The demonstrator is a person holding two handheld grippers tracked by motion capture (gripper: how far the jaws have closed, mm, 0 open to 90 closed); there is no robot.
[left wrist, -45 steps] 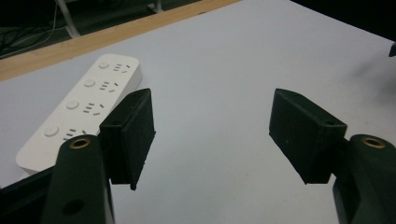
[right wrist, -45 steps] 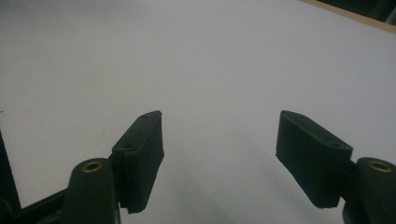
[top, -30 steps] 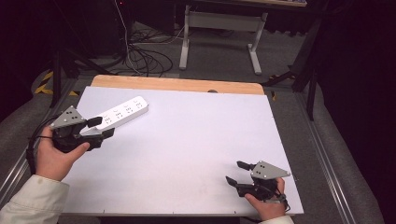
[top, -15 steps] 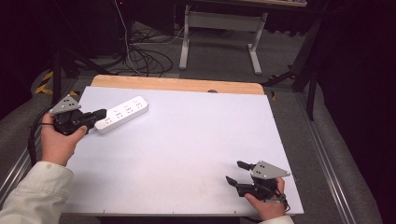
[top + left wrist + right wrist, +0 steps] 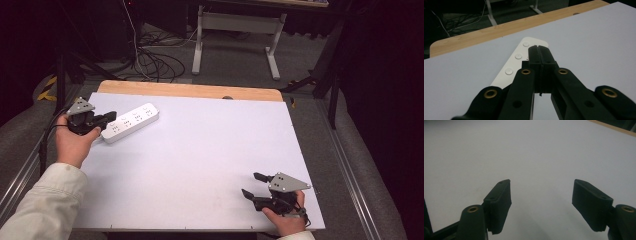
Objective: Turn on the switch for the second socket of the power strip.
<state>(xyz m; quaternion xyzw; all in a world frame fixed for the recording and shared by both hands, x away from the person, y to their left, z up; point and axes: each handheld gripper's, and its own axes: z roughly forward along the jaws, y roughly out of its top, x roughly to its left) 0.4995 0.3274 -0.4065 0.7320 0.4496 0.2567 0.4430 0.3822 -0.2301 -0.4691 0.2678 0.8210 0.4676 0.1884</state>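
Just ahead of left tool point(image 5: 111, 117), power strip point(image 5: 131, 122).

The right gripper point(image 5: 541, 205) hovers low over a pale, bare white surface point(image 5: 529, 152), its two black fingers point(image 5: 499, 205) spread wide apart with nothing between them. The finger at left tilts inward, its flat pad edge facing the gap; the one at right leans the same way, broader face showing. A brass-coloured rivet sits at the base of each finger. At the top right corner, a thin strip of wooden edge point(image 5: 616, 127) borders the surface.
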